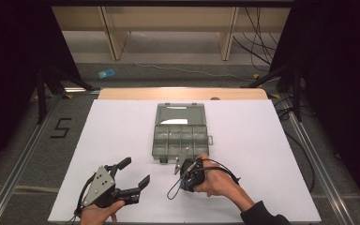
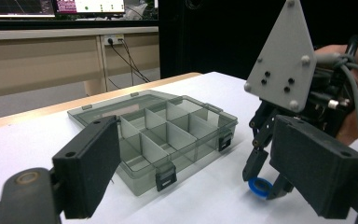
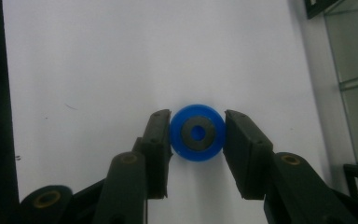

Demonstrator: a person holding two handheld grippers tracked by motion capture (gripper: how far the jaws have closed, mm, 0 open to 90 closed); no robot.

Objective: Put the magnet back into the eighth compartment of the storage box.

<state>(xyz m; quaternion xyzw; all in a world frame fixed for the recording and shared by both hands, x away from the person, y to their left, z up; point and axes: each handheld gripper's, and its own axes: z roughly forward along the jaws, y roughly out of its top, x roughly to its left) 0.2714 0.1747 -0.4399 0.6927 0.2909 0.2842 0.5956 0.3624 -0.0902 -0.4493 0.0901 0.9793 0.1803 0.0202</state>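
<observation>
A blue ring with a dark centre (image 3: 197,151) lies on the white table, just in front of a grey see-through compartment box (image 1: 155,140) whose lid lies open at the back. My right gripper (image 3: 197,133) points down at the table and is shut on the ring, one pad against each side. From the left gripper view, the right gripper (image 2: 265,184) stands over the ring (image 2: 260,187) near the box's front corner (image 2: 196,161). In the high view the right gripper (image 1: 180,168) sits at the box's near edge. My left gripper (image 1: 135,171) rests open at the front left, nothing between its jaws.
The box's compartments (image 1: 180,138) look empty. The white sheet (image 1: 262,154) covers the table, with bare room left and right of the box. A wooden edge (image 1: 183,93) runs along the far side. Black stands and cables flank the table.
</observation>
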